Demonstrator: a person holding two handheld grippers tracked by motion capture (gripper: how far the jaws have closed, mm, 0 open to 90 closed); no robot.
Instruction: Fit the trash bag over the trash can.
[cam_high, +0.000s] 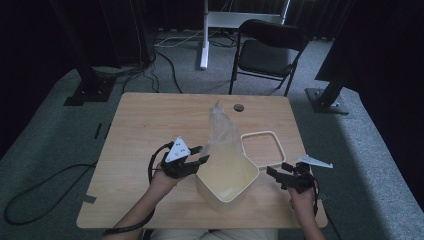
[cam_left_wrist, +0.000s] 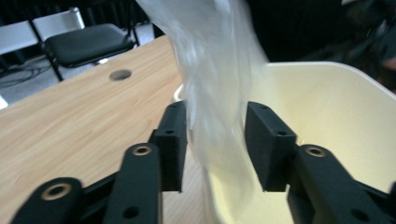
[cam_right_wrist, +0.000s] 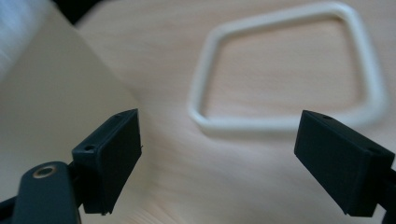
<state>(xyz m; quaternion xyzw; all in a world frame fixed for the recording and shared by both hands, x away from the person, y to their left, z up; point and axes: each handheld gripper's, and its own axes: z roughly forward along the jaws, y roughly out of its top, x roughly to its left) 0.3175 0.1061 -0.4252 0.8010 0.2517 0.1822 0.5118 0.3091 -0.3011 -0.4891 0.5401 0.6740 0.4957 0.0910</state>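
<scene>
Clearly the weak point is the clear plastic bag (cam_high: 223, 131), a thin liner that rises in a crumpled peak from the far-left corner of the cream square bin (cam_high: 227, 181) at the near middle of the wooden table (cam_high: 145, 130). In the left gripper view the left gripper (cam_left_wrist: 215, 144) has its jaws parted on either side of the bag film, straddling the bin's rim; whether the pads actually touch the plastic I cannot tell, and the film looks blurred, as if loose. If the jaws shut from here they may pinch the bin wall together with the film, or catch only a thin fold that slides out when pulled. A sideways tug could also tip or drag the light bin, since nothing holds it down.

The right gripper (cam_high: 281, 174) hovers just right of the bin with its jaws spread wide and nothing between them; in the right gripper view the bin's wall stands to its left and the cream square frame (cam_right_wrist: 289, 70), probably the bin's retaining ring, lies flat on the table beyond. That ring sits just beside the bin's far-right side, so a swing of the right hand could knock it away. Far off, a black folding chair (cam_high: 267, 50) stands well apart from the table.
</scene>
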